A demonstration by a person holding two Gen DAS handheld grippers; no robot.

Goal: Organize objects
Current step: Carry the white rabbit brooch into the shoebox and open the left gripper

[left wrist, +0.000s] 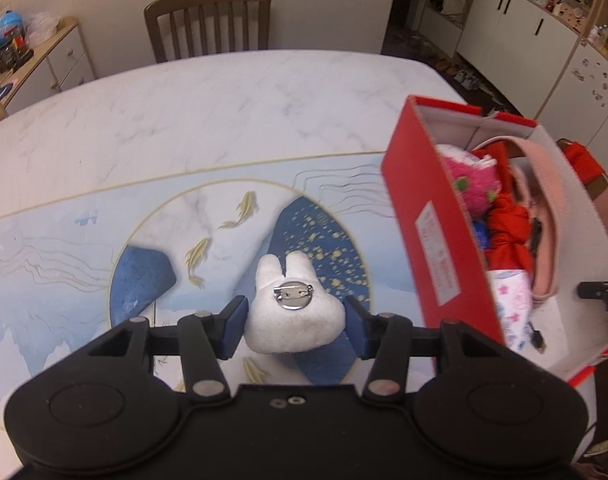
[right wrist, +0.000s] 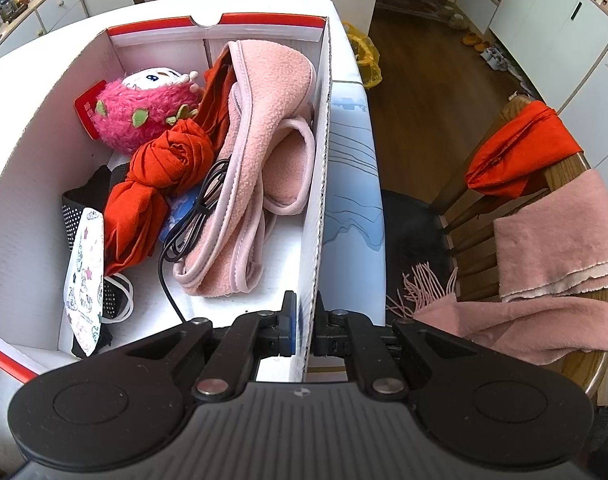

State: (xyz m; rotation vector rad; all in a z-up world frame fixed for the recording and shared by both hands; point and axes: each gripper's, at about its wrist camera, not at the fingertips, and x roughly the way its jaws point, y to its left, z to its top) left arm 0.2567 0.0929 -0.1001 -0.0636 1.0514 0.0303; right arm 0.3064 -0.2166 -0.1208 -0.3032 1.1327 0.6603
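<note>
The tabletop (left wrist: 192,112), marble-patterned with a blue fish-and-mountain mat, fills most of the left wrist view; the right wrist view shows only a strip of it (right wrist: 353,184) beside the box. A wooden chair (left wrist: 210,20) stands at its far edge.

The red shoebox (left wrist: 427,216) sits on the tabletop at the right of the left wrist view, where its red outer wall and label face the camera. The right wrist view looks straight down into the same box (right wrist: 36,200), showing its white inside walls and what lies in it: a pink fleece cloth (right wrist: 260,132), an orange-red knotted cloth (right wrist: 156,184), a pink plush toy (right wrist: 144,116), a black cable (right wrist: 200,216) and a patterned face mask (right wrist: 84,276). Only this view shows a second chair (right wrist: 559,184) off the tabletop, draped with an orange cloth (right wrist: 519,148) and a pink scarf (right wrist: 551,240).

The right tool (right wrist: 304,328) is pinched narrow on the box's near right wall, one pad inside and one outside.

The left tool (left wrist: 296,320), seen fully only in its own view, stands half wide and grips a small white plush bunny (left wrist: 292,312) between its blue pads (left wrist: 234,328), above the mat and left of the box. The bunny's back faces the camera, with a round metal pin clasp (left wrist: 292,295) on it.
</note>
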